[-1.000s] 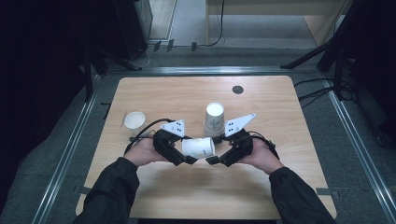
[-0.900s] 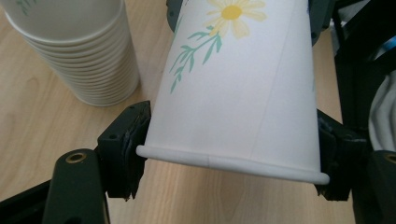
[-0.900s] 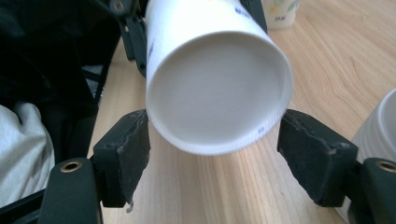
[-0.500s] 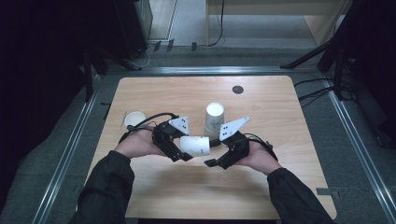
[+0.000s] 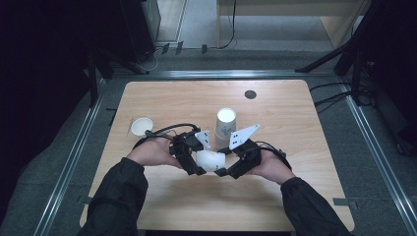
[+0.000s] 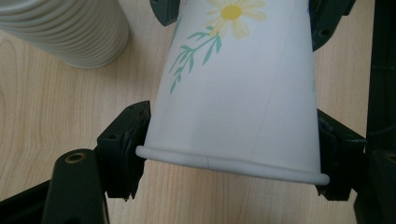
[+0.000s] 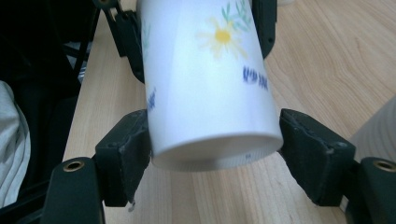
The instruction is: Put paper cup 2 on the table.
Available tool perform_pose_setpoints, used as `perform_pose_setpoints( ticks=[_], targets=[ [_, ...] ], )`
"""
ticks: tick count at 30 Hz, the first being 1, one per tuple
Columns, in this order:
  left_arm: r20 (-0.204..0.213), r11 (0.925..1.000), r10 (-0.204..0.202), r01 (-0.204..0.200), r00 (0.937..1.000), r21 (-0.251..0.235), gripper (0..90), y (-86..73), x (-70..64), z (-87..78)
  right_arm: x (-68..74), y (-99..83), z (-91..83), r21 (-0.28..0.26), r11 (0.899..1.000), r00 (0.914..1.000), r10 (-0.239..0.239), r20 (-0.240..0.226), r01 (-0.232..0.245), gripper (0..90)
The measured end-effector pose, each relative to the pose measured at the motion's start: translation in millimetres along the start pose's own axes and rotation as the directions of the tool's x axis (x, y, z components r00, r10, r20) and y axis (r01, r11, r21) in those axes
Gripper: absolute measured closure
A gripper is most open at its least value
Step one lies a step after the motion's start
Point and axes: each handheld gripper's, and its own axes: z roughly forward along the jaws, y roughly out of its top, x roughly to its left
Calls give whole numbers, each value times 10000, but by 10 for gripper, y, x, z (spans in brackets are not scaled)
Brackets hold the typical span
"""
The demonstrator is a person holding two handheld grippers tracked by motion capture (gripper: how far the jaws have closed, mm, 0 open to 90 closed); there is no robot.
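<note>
The cup (image 5: 210, 161) is white paper with a yellow daisy, green sprigs and blue marks on its wall. It lies on its side between both pairs of jaws: its rolled rim (image 6: 232, 164) sits between the left jaws, its base (image 7: 219, 153) between the right jaws.

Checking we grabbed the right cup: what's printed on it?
A yellow daisy with green sprigs on the white paper cup; clearest in the left gripper view.
</note>
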Motion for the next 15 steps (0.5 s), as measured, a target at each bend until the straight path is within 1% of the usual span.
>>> perform_pose_setpoints(
  ticks=[2, 3, 6, 10, 12, 15],
  targets=[
    [-44, 9999, 2, -1, 10000, 107, 250, 8, -1, 30, 14, 4, 16, 70, 10000, 9999, 69, -91, -69, 274],
    [-28, 9999, 20, -20, 10000, 149, 250, 10, 0, 38, 11, 4, 27, 49, 10000, 10000, -25, -61, 25, 277],
    [48, 9999, -8, 8, 10000, 101, 250, 18, -6, 53, 15, 3, 55, 159, 9999, 9999, -36, -151, 38, 294],
    [76, 10000, -50, 50, 10000, 40, 250, 28, -9, 73, 22, 8, 80, 268, 9996, 9999, -48, -159, 53, 322],
    [60, 10000, -15, 15, 10000, -2, 245, 17, -14, 81, 26, 8, 82, 362, 9992, 9998, -136, -153, 142, 331],
    [23, 9998, 99, -98, 9999, -156, 220, 0, -13, 72, 37, 11, 74, 349, 9990, 9995, -288, -128, 293, 337]
  ],
)
